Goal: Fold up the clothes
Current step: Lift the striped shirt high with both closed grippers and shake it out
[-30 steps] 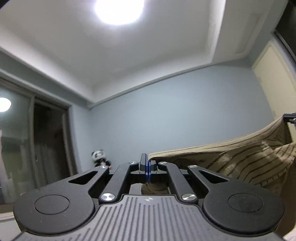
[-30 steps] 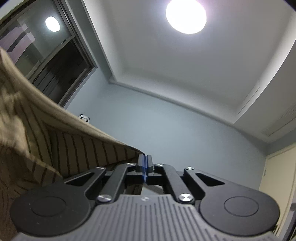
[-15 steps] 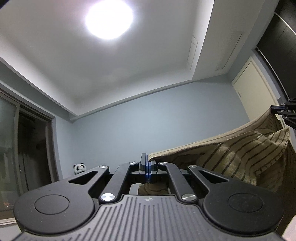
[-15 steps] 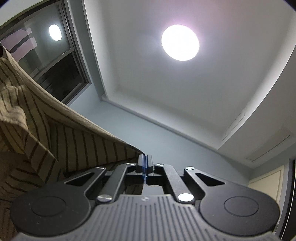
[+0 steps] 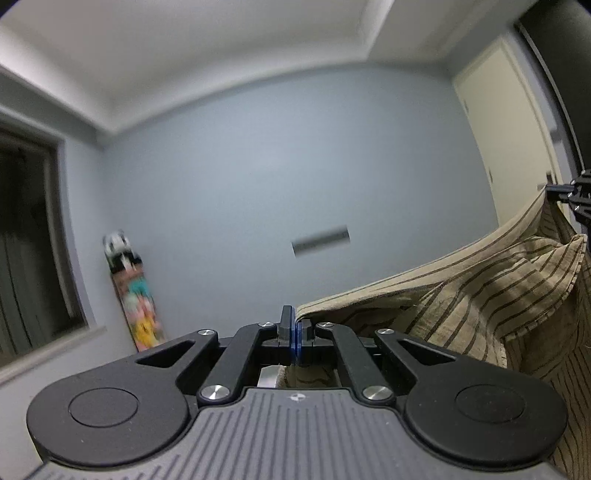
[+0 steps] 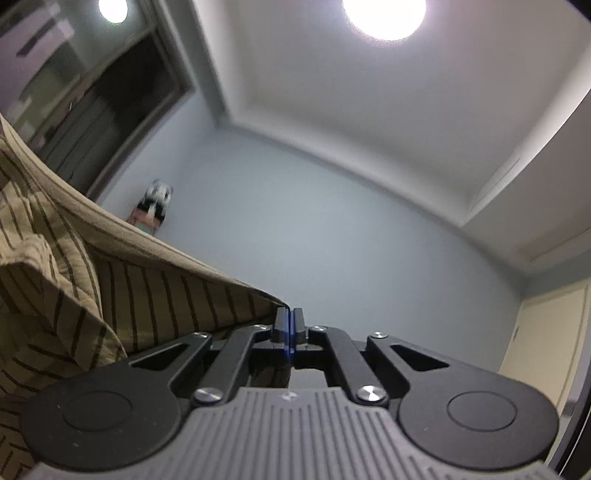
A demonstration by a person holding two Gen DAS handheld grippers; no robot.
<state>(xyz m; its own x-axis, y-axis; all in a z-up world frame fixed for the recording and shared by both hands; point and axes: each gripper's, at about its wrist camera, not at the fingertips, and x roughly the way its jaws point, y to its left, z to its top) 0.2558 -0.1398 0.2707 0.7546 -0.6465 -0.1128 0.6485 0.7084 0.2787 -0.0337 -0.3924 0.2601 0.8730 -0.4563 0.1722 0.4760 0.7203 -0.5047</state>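
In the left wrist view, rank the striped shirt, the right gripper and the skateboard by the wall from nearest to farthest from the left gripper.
1. Striped shirt: pinched in the left gripper, spreading rightward.
2. Right gripper: at the far right edge, holding the shirt's other end.
3. Skateboard: leaning on the back wall, left.

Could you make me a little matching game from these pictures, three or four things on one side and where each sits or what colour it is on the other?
Things:
1. striped garment
2. door
3. ceiling lamp
4. toy panda

Descriptions:
A. glowing white, overhead in the right wrist view
B. tan with dark stripes, pinched by the left gripper and the right gripper
C. black and white, on top of a colourful board by the window
D. cream, at the right end of the blue wall

Pairs: 1-B, 2-D, 3-A, 4-C
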